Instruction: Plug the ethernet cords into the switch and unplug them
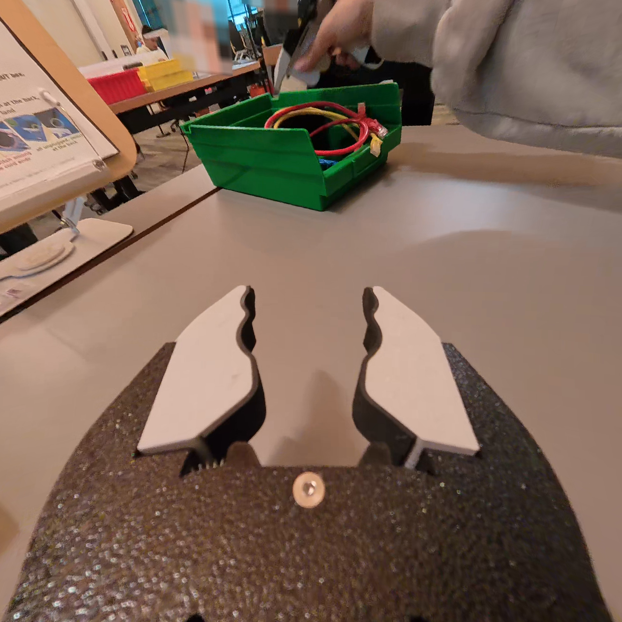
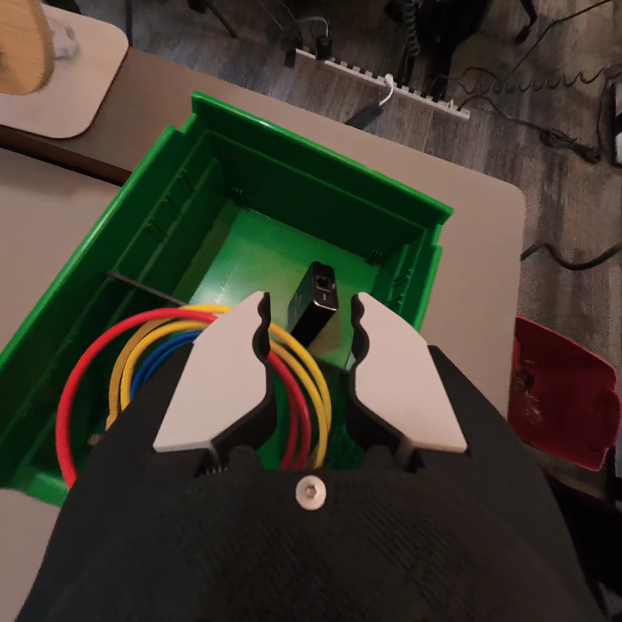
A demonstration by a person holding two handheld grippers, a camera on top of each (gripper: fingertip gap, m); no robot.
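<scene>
A green bin (image 1: 269, 158) stands on the grey table; it also shows in the right wrist view (image 2: 161, 215). Coiled red, yellow and blue ethernet cords (image 2: 134, 340) lie in its near compartment, and the red and yellow ones show in the left wrist view (image 1: 336, 128). A black switch (image 2: 314, 303) leans in the far compartment with one port facing up. My right gripper (image 2: 309, 301) is open and empty, hovering over the bin above the cords and switch; in the left wrist view it (image 1: 279, 84) is above the bin's far rim. My left gripper (image 1: 308, 292) is open and empty over bare table, short of the bin.
A tilted board with an instruction sheet (image 1: 43, 134) on a white stand is at the left. A grey sleeve (image 1: 521, 67) reaches over the table at upper right. A red chair seat (image 2: 565, 393) and floor cables with a power strip (image 2: 380, 84) lie beyond the table edge. My right fingertips sit around 45 centimeters from my left ones.
</scene>
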